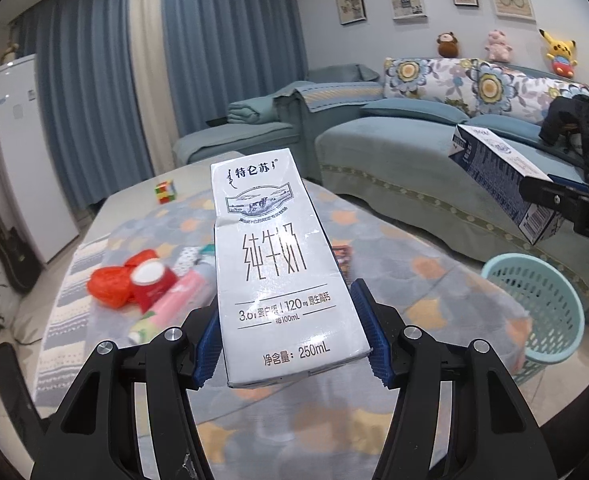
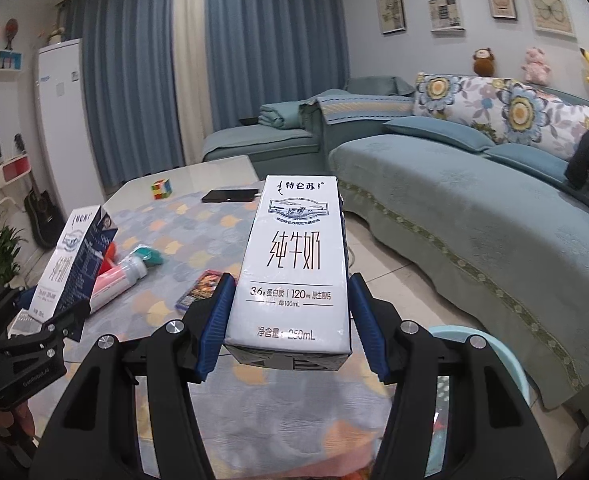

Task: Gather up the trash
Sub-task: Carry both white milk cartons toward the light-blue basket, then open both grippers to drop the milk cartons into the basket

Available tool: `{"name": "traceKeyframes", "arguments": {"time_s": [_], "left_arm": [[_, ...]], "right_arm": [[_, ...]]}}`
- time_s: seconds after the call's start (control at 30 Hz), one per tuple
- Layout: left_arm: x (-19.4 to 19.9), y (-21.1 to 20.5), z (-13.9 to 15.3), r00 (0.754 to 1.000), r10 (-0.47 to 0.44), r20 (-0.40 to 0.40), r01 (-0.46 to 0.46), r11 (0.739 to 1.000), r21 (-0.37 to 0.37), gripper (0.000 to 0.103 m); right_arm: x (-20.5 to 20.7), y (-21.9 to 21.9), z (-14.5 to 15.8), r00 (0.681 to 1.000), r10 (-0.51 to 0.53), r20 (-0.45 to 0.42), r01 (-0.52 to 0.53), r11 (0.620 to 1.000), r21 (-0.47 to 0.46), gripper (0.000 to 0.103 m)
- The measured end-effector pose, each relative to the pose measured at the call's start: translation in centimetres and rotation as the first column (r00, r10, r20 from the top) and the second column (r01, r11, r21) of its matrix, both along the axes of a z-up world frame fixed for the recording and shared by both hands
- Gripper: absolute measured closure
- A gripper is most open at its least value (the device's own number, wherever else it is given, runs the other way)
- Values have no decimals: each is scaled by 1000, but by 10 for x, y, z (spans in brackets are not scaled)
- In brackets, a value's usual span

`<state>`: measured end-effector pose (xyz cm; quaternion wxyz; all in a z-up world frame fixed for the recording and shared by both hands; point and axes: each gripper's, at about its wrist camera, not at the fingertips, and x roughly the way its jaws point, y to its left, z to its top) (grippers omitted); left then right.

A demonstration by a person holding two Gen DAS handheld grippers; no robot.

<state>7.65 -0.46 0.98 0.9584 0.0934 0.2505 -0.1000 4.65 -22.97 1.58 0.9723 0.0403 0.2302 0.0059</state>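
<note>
The left gripper (image 1: 294,344) clamps a white milk carton (image 1: 278,264) by its lower sides between blue ribbed pads (image 1: 376,344), the carton tilted forward above the table (image 1: 106,216). The right gripper (image 2: 288,326) holds a second milk carton (image 2: 294,264) the same way, its base hanging over the table's near edge. Each gripper shows at the rim of the other's view, well apart, with open air between them. To the right of the table a pale teal basket (image 1: 546,300) stands on the floor, just beside the table edge and near the sofa (image 2: 474,208); the strip of tiled floor between table and sofa is narrow. On the patterned table cover lie a red plastic bag (image 1: 108,286), a red cup (image 1: 152,278), a pink bottle (image 1: 174,300) and a small colourful packet (image 2: 198,286). Farther back sit a puzzle cube (image 2: 162,189) and a dark phone (image 2: 230,195) near the far edge.
</note>
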Motion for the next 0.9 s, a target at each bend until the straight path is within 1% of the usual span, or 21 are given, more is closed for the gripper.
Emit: {"name": "traceKeyframes", "arguments": {"time_s": [0.1, 0.23, 0.33, 0.53, 0.63, 0.73, 0.8, 0.9], "left_arm": [[-2, -17, -2, 999, -34, -3, 34, 999, 4, 46], [-2, -40, -4, 996, -83, -24, 82, 996, -23, 46], [-4, -65, -8, 990, -140, -28, 139, 990, -24, 46], [-5, -117, -18, 964, -261, -49, 260, 965, -37, 46], [-4, -145, -19, 944, -325, -56, 323, 946, -40, 46], [-7, -178, -19, 913, -405, -48, 406, 914, -9, 46], [-9, -199, -20, 891, -451, -48, 453, 892, 15, 46], [-11, -224, -23, 866, -497, -55, 500, 865, 42, 46]], "right_arm": [[-6, -19, 1, 999, -32, 4, 32, 999, 13, 49], [-16, -50, 0, 996, -87, -6, 87, 995, 44, 49], [-22, -75, -1, 992, -129, -16, 130, 990, 61, 49], [-35, -133, 9, 979, -203, -29, 205, 974, 99, 49], [-39, -160, 11, 972, -230, -41, 233, 965, 116, 49], [-39, -185, 5, 965, -247, -85, 258, 954, 154, 49], [-39, -193, 0, 963, -249, -106, 264, 950, 169, 49], [-40, -201, -4, 961, -247, -127, 267, 949, 170, 49]]}}
